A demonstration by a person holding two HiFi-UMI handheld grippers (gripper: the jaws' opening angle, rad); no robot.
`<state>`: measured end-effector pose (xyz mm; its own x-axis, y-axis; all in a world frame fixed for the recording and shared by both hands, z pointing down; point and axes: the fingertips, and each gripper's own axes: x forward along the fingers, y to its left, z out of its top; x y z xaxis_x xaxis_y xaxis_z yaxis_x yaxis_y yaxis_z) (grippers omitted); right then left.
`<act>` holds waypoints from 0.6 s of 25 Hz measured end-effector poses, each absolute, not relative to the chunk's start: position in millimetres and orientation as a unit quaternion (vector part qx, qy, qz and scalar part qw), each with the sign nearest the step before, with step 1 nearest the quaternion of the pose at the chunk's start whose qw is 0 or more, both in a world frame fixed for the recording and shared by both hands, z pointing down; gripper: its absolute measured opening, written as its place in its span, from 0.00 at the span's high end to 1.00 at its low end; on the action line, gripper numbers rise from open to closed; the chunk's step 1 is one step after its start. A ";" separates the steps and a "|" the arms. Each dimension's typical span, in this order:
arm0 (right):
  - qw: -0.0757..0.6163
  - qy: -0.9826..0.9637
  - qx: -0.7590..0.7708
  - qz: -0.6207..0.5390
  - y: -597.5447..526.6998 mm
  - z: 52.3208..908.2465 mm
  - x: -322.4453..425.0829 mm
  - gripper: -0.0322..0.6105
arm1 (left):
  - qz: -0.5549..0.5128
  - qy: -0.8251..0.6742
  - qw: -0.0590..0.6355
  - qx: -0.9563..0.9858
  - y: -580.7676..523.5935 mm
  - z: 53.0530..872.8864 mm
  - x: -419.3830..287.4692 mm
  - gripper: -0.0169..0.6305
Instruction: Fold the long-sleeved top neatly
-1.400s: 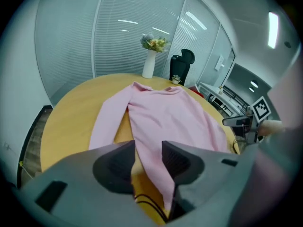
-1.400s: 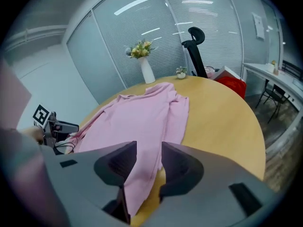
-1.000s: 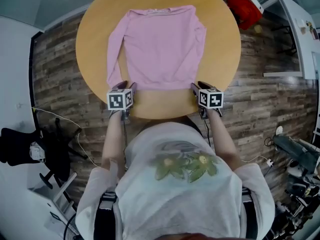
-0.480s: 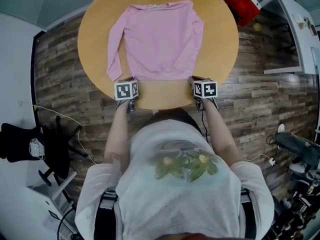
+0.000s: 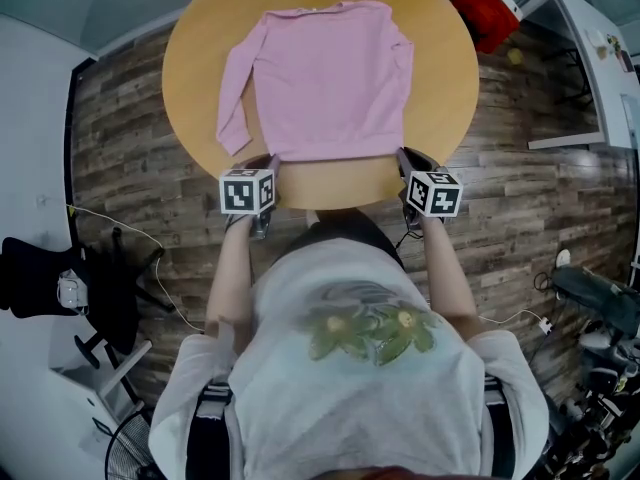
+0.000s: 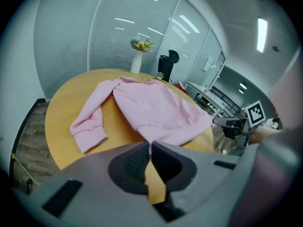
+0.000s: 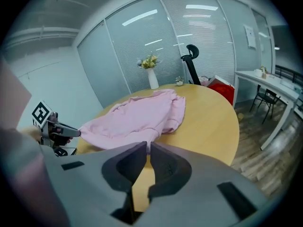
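The long-sleeved top [image 5: 330, 78] lies on the round table [image 5: 445, 88], collar at the far side, hem by the near edge. Its left sleeve [image 5: 232, 103] lies beside the body. A vase [image 6: 137, 63] stands at the table's far edge, an office chair [image 6: 166, 66] behind it.

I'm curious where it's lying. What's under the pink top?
The round wooden table lies under the pink top; bare wood shows on both sides of the cloth. The wood right beneath is covered, so anything lying flat there can't be seen.
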<state>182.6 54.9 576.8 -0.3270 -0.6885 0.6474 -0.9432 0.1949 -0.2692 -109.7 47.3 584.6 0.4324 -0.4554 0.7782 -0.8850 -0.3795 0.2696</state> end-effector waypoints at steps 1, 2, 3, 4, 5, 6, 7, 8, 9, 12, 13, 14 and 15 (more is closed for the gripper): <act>0.207 -0.744 0.546 0.325 60.8 581.1 183.1 0.89 | 0.318 -0.431 0.351 0.768 55.2 589.8 -109.5 0.95; 0.220 -0.738 0.545 0.332 67.4 588.1 183.1 0.89 | 0.330 -0.428 0.353 0.764 63.1 597.5 -109.9 0.95; 0.233 -0.732 0.542 0.342 74.1 597.0 182.7 0.89 | 0.344 -0.424 0.355 0.759 70.3 606.3 -110.6 0.95; 0.244 -0.726 0.537 0.354 80.2 605.8 181.8 0.89 | 0.356 -0.419 0.355 0.756 76.4 614.1 -111.2 0.95; 0.250 -0.722 0.531 0.367 84.9 612.6 180.6 0.89 | 0.365 -0.415 0.355 0.754 81.3 619.3 -111.7 0.94; 0.249 -0.719 0.528 0.378 88.0 616.3 179.7 0.89 | 0.371 -0.411 0.355 0.753 85.1 621.7 -112.0 0.94; 0.244 -0.717 0.527 0.386 89.2 616.9 179.8 0.88 | 0.372 -0.408 0.355 0.755 87.3 621.5 -112.3 0.91; 0.237 -0.715 0.529 0.391 88.7 615.3 181.0 0.85 | 0.369 -0.406 0.356 0.756 87.8 619.7 -113.0 0.88; 0.232 -0.714 0.533 0.391 87.0 612.4 183.6 0.79 | 0.364 -0.407 0.358 0.758 86.8 617.2 -114.7 0.86; 0.222 -0.707 0.553 0.381 80.2 600.4 197.4 0.77 | 0.344 -0.419 0.361 0.759 78.1 609.3 -123.8 0.83; 0.219 -0.706 0.558 0.377 77.2 596.6 202.3 0.77 | 0.337 -0.425 0.360 0.759 73.1 604.6 -126.5 0.83; 0.216 -0.706 0.562 0.373 73.9 593.2 206.6 0.78 | 0.329 -0.432 0.357 0.760 67.3 598.6 -127.8 0.83; 0.216 -0.707 0.565 0.368 70.4 590.4 210.4 0.78 | 0.321 -0.437 0.353 0.763 61.3 592.2 -127.7 0.83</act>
<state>210.4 70.4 590.4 -0.2694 -0.6391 0.7204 -0.9566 0.0916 -0.2765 -127.7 61.3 592.2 0.4127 -0.4393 0.7979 -0.8927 -0.3690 0.2586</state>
